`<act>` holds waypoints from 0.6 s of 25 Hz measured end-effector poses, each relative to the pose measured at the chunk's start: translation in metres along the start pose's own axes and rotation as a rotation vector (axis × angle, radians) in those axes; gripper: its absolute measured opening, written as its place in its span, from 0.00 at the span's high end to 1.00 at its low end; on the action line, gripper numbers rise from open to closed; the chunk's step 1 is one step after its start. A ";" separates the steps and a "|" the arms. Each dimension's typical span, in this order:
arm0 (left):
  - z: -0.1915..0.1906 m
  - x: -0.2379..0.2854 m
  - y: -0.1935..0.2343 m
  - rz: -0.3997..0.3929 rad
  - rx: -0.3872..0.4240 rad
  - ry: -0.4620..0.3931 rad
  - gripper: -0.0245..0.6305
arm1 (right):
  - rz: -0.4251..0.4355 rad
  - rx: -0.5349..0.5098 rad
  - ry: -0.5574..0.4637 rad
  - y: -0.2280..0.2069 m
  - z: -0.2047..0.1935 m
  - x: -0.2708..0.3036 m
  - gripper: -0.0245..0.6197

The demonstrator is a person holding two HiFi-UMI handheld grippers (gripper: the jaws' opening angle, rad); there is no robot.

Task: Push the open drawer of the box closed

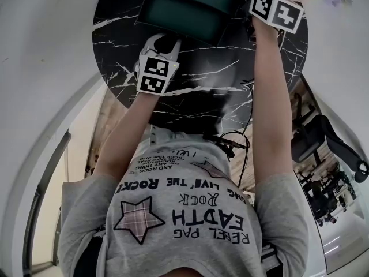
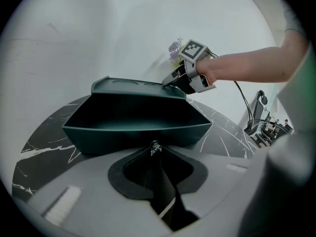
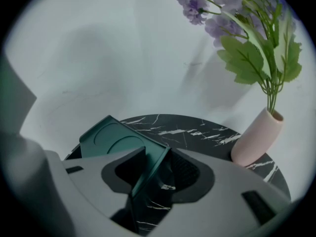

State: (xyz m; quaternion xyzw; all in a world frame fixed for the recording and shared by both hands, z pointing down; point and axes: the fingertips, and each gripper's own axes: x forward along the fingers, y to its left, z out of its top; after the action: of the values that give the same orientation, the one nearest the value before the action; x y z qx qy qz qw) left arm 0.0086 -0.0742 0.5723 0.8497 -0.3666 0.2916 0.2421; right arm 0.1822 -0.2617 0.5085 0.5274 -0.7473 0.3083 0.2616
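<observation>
1. The drawer (image 2: 123, 137), dark green and probably light, stiff plastic, stands pulled out of the box (image 2: 133, 87) at mid-frame in the left gripper view. A flat press on its front wall should slide it in.
2. The left gripper (image 2: 155, 148), jaws pressed together and empty, points at that wall.
3. The right gripper (image 3: 157, 162) pinches the box's top edge, likely steadying it.
4. The round marbled table (image 1: 230, 91) looks slick. A pink vase (image 3: 256, 137) stands at the right against a white wall.

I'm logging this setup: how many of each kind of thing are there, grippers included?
Green box: 1
Pink vase: 1
Table: 1
Grippers: 2, left gripper and right gripper
Total: 5
</observation>
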 end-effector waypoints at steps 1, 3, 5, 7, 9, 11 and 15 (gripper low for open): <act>0.000 0.000 0.000 0.000 0.000 0.001 0.85 | 0.000 0.000 0.000 0.000 0.000 0.000 0.72; 0.000 0.000 0.000 -0.003 0.000 0.002 0.85 | 0.000 0.002 0.000 0.000 0.000 0.000 0.72; 0.000 0.000 0.000 -0.008 -0.005 0.001 0.85 | 0.003 0.004 0.002 0.000 -0.001 0.001 0.72; 0.002 -0.001 0.000 -0.012 -0.009 -0.005 0.85 | 0.007 0.005 0.004 0.000 -0.001 0.001 0.72; 0.003 -0.002 -0.001 -0.013 -0.010 -0.010 0.85 | 0.008 0.005 0.005 0.000 -0.001 0.001 0.72; 0.004 -0.001 -0.001 -0.009 -0.012 -0.013 0.85 | 0.007 0.006 0.005 0.000 -0.001 0.001 0.72; 0.009 0.001 0.001 -0.001 -0.021 -0.021 0.85 | 0.007 0.006 0.002 0.000 -0.001 0.001 0.72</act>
State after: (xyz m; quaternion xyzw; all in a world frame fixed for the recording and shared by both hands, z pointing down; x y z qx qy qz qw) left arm 0.0115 -0.0806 0.5671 0.8503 -0.3718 0.2786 0.2474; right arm 0.1819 -0.2619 0.5101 0.5254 -0.7479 0.3118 0.2596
